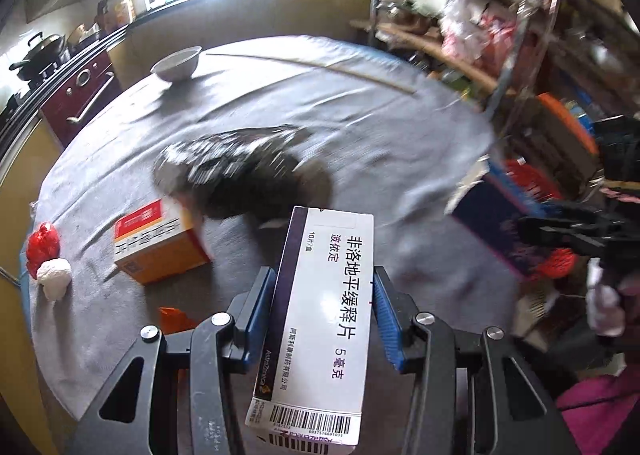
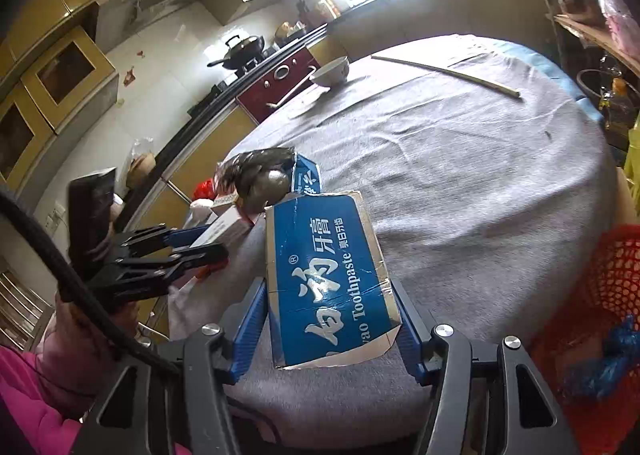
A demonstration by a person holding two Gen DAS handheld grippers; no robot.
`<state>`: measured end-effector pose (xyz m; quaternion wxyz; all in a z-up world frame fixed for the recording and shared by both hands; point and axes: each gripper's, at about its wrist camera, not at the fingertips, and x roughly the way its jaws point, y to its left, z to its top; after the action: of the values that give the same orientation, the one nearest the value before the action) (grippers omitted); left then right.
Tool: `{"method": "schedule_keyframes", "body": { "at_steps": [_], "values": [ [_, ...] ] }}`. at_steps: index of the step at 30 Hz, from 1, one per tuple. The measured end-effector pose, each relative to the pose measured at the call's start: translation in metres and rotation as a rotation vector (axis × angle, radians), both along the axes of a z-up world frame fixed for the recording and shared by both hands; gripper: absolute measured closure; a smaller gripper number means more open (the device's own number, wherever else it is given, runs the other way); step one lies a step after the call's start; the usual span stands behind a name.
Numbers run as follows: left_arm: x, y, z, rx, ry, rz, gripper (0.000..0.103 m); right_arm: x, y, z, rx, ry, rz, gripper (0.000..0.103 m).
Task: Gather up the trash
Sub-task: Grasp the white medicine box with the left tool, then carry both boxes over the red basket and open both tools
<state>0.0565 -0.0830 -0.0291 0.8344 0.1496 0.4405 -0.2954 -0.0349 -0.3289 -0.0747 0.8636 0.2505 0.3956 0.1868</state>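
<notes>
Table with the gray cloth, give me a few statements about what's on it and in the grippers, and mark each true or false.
1. The left gripper grips a white medicine box. True.
2. The right gripper is empty. False: it grips a blue toothpaste box.
3. A white bowl sits at the table's far edge. True.
4. The orange box is inside the bowl. False: it lies on the gray cloth.
</notes>
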Motion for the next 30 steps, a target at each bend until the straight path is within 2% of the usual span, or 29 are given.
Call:
{"method": "schedule_keyframes", "body": {
  "at_steps": [2,6,15,23,30],
  "values": [
    [-0.011,-0.006,0.009,-0.046,0.003,-0.016,0.053,-0.008,-0.005,0.002,0.005,-0.008,-0.015,0.041],
    [-0.028,-0.022,0.022,-0.088,-0.007,-0.044,0.053,-0.025,-0.018,0.007,0.007,-0.02,-0.051,0.041],
    [-0.046,-0.072,0.036,-0.147,-0.027,-0.09,0.053,-0.069,-0.065,0.016,0.003,-0.037,-0.197,0.041],
    [-0.056,-0.132,0.033,-0.142,-0.024,-0.143,0.053,-0.098,-0.115,0.017,-0.016,-0.031,-0.349,0.041],
    [-0.074,-0.21,0.01,-0.083,0.003,-0.262,0.053,-0.124,-0.159,0.003,-0.022,0.007,-0.477,0.04]
  ]
}}
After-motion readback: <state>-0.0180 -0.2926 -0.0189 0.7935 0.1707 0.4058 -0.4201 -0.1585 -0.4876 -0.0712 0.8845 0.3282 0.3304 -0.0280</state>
